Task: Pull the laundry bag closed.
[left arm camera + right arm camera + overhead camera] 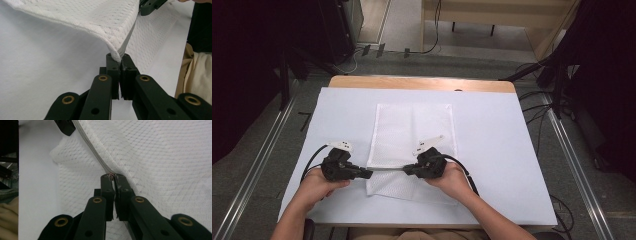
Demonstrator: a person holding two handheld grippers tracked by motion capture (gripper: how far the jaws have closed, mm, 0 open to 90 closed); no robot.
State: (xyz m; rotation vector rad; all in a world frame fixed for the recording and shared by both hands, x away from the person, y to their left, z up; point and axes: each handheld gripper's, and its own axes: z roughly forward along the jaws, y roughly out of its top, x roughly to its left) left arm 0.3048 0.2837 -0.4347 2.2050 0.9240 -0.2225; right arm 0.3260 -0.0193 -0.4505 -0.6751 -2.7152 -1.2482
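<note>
A white mesh cloth point(412, 127) lies on the white-covered table point(497, 150), its near part lifted into a fold. My left gripper point(369, 174) is shut on the fold's left corner, where the mesh point(100, 22) bends down into the jaws of that gripper point(119, 59). My right gripper point(406, 170) is shut on the same grey seam point(92, 148), which runs taut from this gripper point(114, 177) to the left gripper point(65, 126). The right gripper point(150, 5) shows at the top of the left gripper view. The two tips face each other, a short span apart.
The table's wooden far edge point(422, 83) shows beyond the white cover. Metal rails point(257, 165) run along the floor on both sides, with cables point(537, 107) at the right. Dark stands and curtains flank the table. The person's clothing point(195, 72) is close to the near edge.
</note>
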